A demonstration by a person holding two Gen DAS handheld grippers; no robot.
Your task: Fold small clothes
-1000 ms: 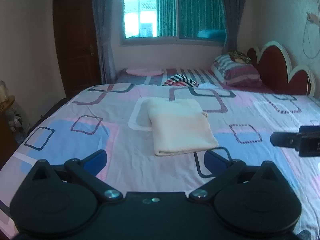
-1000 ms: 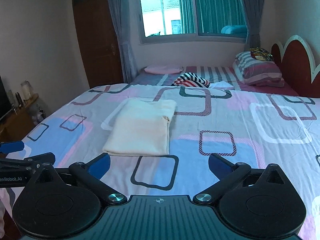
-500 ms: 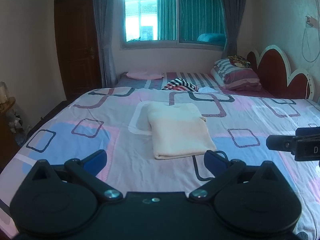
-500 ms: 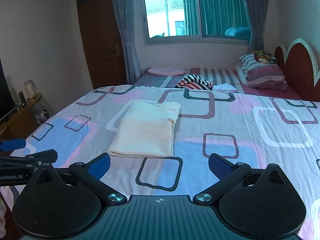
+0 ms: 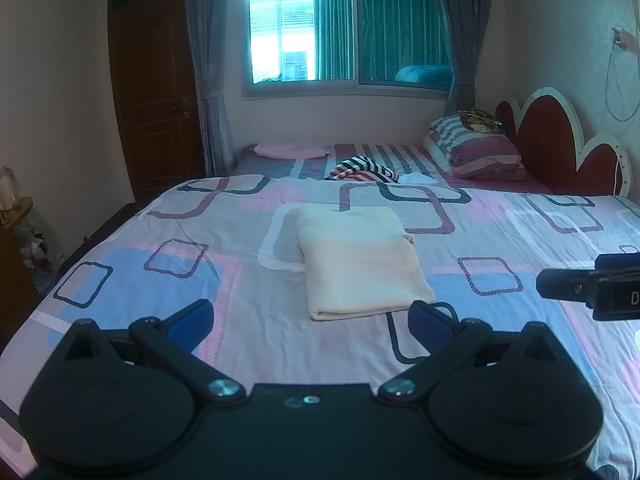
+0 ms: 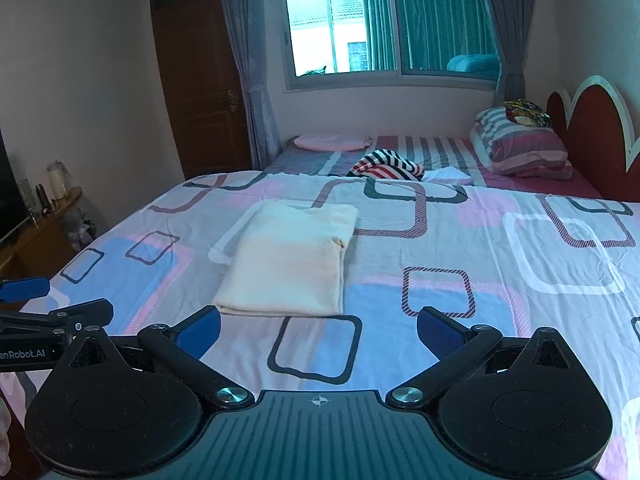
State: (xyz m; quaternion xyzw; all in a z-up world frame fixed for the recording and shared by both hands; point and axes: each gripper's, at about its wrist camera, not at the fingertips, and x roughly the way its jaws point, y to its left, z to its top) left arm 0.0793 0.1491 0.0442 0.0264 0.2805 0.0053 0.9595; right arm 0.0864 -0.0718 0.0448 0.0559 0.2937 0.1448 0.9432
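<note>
With both tongs wide and empty, I saw the folded cream cloth rectangle [image 5: 360,264] dead ahead of my left gripper [image 5: 310,314], ahead-left of my right gripper [image 6: 318,328], long axis running away.

I counted one folded cream garment [image 5: 362,264], one striped garment [image 5: 366,168], one pink pillow [image 5: 290,150], one striped pillow [image 5: 478,148], one window [image 5: 344,36], one door [image 5: 154,92], and two grippers, left [image 5: 311,318] and right [image 6: 319,330].

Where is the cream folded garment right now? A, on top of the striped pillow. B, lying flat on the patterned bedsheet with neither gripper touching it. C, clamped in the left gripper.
B: the cream folded garment lies flat on the patterned bedsheet, beyond the open left gripper and right gripper.
</note>
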